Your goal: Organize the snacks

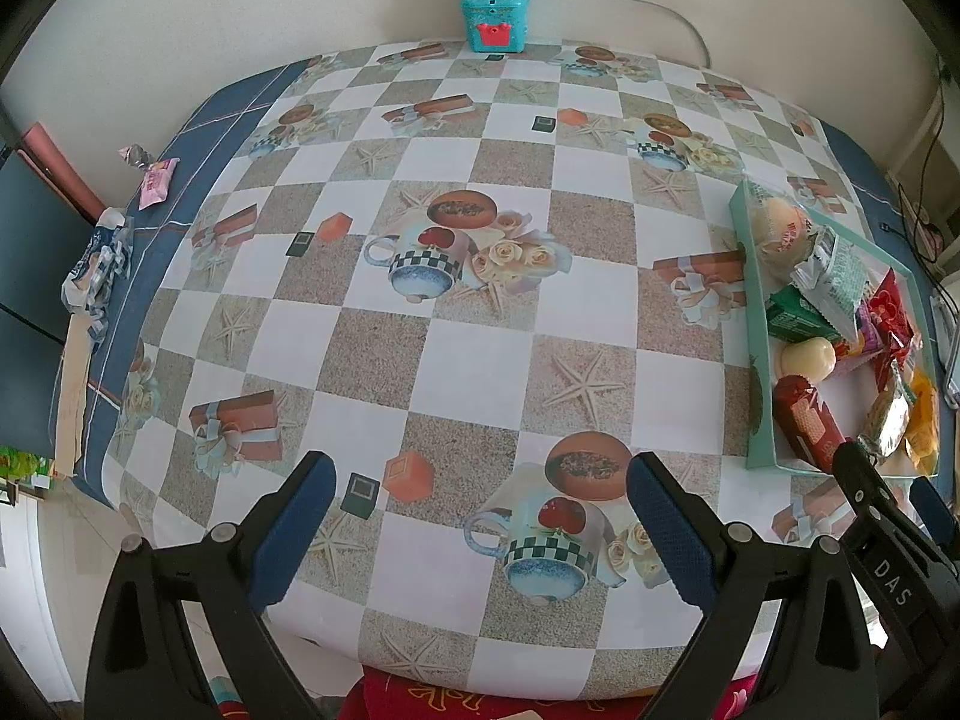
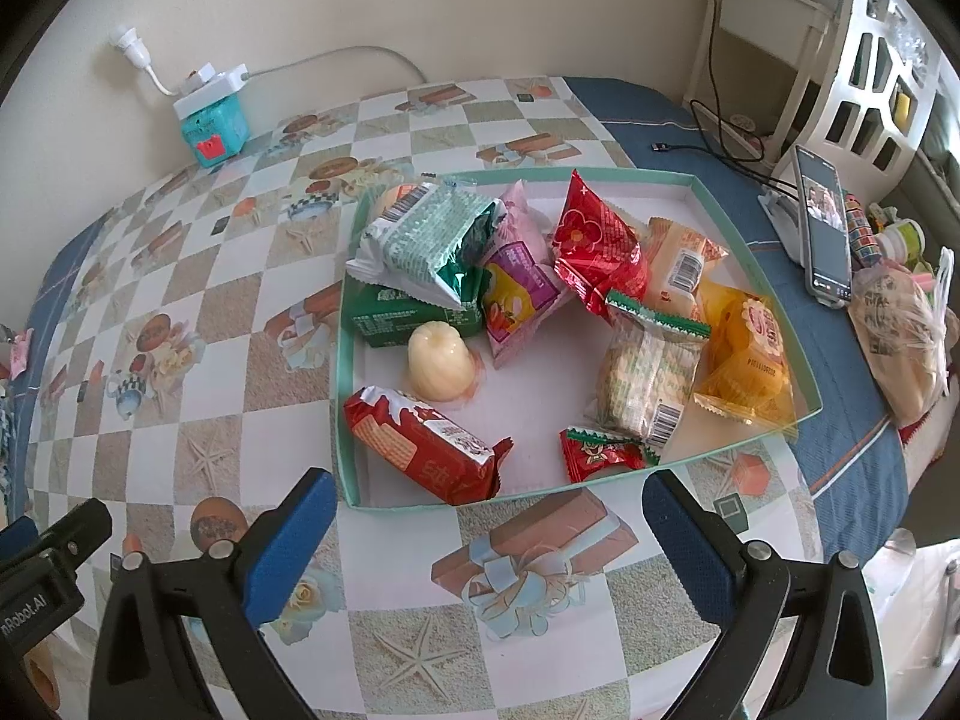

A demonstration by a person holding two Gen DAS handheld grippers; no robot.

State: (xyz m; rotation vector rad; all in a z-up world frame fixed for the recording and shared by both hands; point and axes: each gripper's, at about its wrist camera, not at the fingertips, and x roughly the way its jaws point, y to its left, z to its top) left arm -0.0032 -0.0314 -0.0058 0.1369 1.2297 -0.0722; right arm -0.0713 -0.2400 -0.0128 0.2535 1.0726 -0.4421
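A shallow teal tray (image 2: 744, 219) on the patterned tablecloth holds several wrapped snacks. Among them are a red biscuit pack (image 2: 423, 444), a pale jelly cup (image 2: 437, 363), a green-white packet (image 2: 429, 243) and an orange packet (image 2: 750, 354). My right gripper (image 2: 489, 516) hovers open just in front of the tray's near rim, with nothing between its blue pads. My left gripper (image 1: 480, 510) is open over bare tablecloth, and the tray (image 1: 757, 324) lies to its right. A pink wrapped snack (image 1: 157, 181) and a blue-white packet (image 1: 99, 267) lie at the table's far left edge.
A teal box (image 1: 495, 21) with a white power strip on top stands against the back wall. A phone on a stand (image 2: 827, 228), a cable and a filled plastic bag (image 2: 906, 330) sit right of the tray. The other gripper's black body (image 1: 888, 540) shows at lower right.
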